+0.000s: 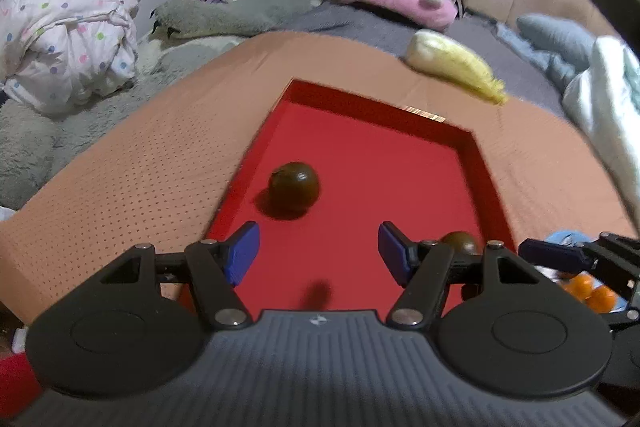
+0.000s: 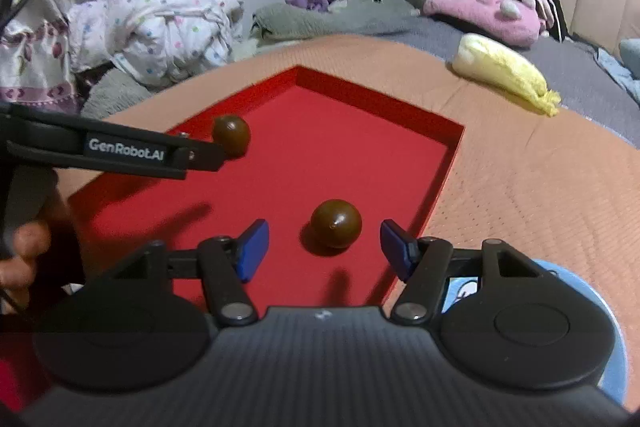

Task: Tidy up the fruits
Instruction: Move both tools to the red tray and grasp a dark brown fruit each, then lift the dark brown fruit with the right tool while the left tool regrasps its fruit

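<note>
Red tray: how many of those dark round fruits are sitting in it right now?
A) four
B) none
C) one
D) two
D: the right wrist view shows two dark round fruits on the red tray, one far fruit by the left tool's arm and one near fruit just ahead of the open right tool.
</note>
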A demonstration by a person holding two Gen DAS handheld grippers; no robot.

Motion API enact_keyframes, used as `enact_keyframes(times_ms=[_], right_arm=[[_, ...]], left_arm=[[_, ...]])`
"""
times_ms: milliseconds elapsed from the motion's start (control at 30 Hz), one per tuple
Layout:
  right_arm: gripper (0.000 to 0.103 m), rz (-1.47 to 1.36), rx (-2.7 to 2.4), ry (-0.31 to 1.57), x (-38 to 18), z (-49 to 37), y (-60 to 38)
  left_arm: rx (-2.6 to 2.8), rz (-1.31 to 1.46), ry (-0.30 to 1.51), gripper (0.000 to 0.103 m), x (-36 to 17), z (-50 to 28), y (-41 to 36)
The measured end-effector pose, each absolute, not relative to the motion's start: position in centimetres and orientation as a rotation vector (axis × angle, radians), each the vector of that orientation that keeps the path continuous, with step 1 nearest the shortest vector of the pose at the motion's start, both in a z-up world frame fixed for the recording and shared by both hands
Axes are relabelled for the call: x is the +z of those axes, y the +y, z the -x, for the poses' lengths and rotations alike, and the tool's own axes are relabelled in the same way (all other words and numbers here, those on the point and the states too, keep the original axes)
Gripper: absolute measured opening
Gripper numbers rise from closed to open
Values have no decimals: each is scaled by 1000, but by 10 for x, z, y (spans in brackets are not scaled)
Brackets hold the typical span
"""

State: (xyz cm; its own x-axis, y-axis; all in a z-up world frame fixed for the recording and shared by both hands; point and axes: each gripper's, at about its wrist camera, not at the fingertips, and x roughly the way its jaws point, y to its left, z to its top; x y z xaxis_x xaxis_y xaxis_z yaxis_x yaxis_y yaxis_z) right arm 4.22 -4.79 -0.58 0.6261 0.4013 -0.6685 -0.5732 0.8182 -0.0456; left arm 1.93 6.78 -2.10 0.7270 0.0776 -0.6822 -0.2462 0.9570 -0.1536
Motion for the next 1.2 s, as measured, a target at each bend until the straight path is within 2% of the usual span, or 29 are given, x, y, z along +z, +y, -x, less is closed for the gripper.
enact_keyframes(times_ms=[300,767,867,933,967,1000,1100,1200], right_arm=[[64,309,550,734,-20,-51,-43],[63,296,548,763,-27,-69,-32],[54,296,547,770,-27,-75,-29],[44,302,548,780,-28,-77,-27],[42,311,543,785,-29,-78,-26],[41,317,539,788,-30,-77,-26],[40,315,536,789,-31,-76,-27],[40,307,526,785,-29,-75,-29]], left_arm=[[206,169,837,70,-53,-60,74],[154,120,840,70,-63,-96,73],[149,143,842,69,-62,-97,76],[147,164,842,63,-61,-97,80],[144,168,842,59,-61,-97,81],[140,174,841,57,-60,-98,82],[112,183,837,38,-61,-100,83],[88,173,837,36,-61,-100,80]])
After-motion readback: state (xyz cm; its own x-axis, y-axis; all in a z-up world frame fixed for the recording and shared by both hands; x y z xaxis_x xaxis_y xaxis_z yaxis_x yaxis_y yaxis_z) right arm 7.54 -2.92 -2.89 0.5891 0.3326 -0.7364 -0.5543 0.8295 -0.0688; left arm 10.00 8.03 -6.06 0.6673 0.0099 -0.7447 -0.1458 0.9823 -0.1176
